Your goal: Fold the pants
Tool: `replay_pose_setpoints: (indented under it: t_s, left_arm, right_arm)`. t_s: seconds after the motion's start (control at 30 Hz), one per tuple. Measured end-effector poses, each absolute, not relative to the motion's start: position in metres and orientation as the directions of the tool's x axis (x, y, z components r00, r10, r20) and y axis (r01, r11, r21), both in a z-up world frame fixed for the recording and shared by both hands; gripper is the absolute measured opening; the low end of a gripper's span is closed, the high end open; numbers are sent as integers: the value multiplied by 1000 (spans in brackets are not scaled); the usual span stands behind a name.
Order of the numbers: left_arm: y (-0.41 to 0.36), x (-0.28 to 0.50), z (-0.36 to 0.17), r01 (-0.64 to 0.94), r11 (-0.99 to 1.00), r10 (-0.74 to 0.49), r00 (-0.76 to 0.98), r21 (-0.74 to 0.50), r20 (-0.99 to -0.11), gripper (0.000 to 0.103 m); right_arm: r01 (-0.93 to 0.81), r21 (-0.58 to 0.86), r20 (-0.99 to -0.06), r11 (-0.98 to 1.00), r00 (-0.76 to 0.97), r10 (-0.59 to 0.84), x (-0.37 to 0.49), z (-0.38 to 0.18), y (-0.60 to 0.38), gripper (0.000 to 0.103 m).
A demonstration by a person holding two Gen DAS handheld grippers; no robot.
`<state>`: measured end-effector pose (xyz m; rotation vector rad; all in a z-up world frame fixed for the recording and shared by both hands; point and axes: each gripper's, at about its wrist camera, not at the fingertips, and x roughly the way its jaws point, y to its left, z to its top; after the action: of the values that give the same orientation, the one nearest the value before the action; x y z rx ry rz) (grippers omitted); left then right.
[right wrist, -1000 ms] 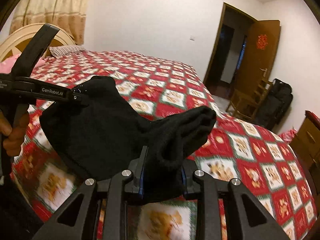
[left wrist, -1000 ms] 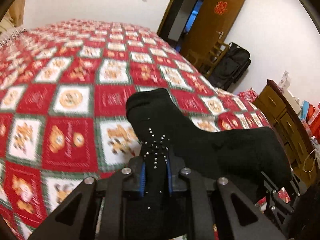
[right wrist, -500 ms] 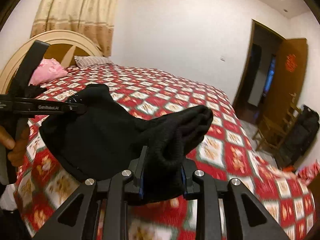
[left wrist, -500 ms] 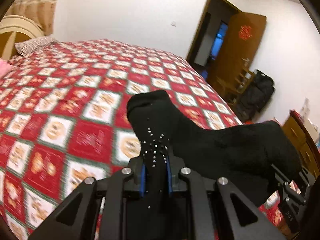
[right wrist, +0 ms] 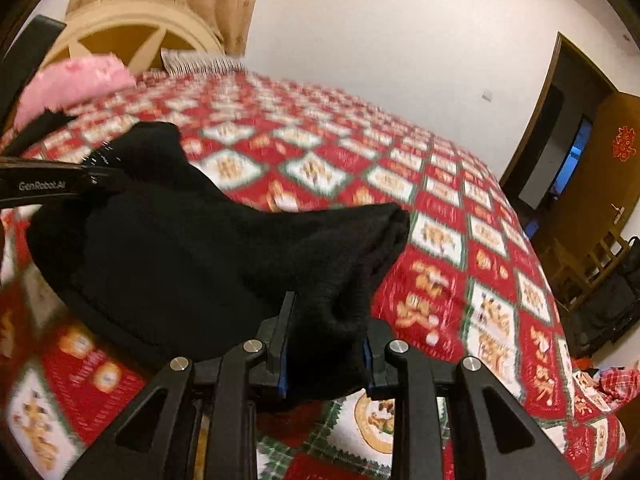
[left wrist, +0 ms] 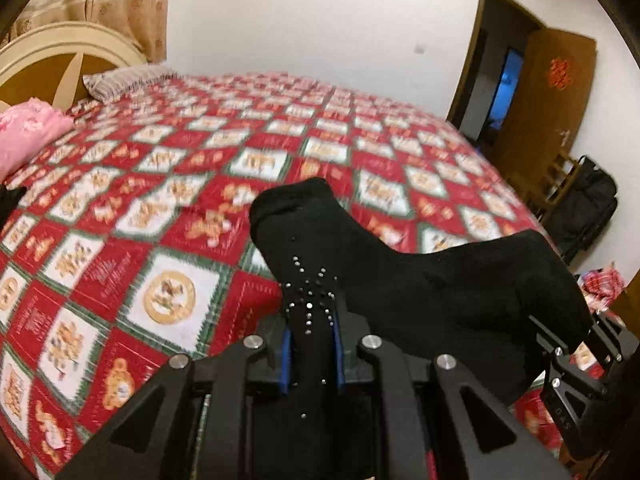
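Black knit pants (left wrist: 440, 288) with small shiny studs hang between my two grippers above the bed (left wrist: 168, 184). My left gripper (left wrist: 310, 344) is shut on one studded end of the pants. My right gripper (right wrist: 324, 344) is shut on the other bunched end of the pants (right wrist: 200, 248). The left gripper also shows at the left of the right wrist view (right wrist: 60, 184), and the right gripper at the right edge of the left wrist view (left wrist: 576, 364). The cloth sags between them, off the bedspread.
The bed has a red, white and green checked bedspread (right wrist: 460, 240), a cream headboard (right wrist: 132, 36), a pink pillow (left wrist: 28, 132) and a striped pillow (left wrist: 128, 78). A brown door (left wrist: 544, 108), a wooden chair and a black bag (left wrist: 588, 208) stand at the right.
Both grippers have lifted and swung left with the pants held between them; the headboard and pink pillow have come into view. Both grips are unchanged.
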<state>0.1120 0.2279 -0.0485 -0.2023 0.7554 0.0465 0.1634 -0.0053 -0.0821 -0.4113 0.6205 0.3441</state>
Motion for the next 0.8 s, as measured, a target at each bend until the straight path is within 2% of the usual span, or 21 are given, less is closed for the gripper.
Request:
replay_pose_setpoints:
  t_s: [0.17,0.27,0.37,0.43,0.47,0.53,0.6,0.73,0.8]
  left_arm:
    - [233,121,-79,-156,980,12,668,-125,-744,19]
    - [229,118,-80,-157,983,34,671,-97,-741,23]
    - [224,118,-80,-178,983,95,666,-34,-740,37]
    - [226,118,-81,-205,979,135,662,-4,-737,53]
    - [228,119,-82,-212,977,145,660,3,-737,56]
    - [232,120,-82,-229,973,173,649,26,-741,71]
    - [235,119,-80,-248,967,208,631,61,-748,82]
    - [243,112,-75,-277,955,257,600,105,-758,94]
    - [244,103,-70,-295,943,306,601,151,-738,94]
  right_arm:
    - [-431,-251,-652,867,737,178,170,-100,-11,27]
    - [-434,-262,-650,862,740,175,170,-102,-10,28]
    - [-434,-250,-654,866,735,180,171,-101,-11,29]
    - [-431,-244,-656,869,733,180,173,-101,-13,31]
    - [-432,-241,-658,869,731,181,174,-101,-13,32]
    - [-421,-245,-659,873,733,169,173,-99,-15,45]
    - [-407,-236,-659,883,734,162,170,-96,-21,55]
    - [-369,-131,-657,920,727,199,153,-82,-47,57]
    - [-338,-99,-638,936,743,201,143,-75,-55,57]
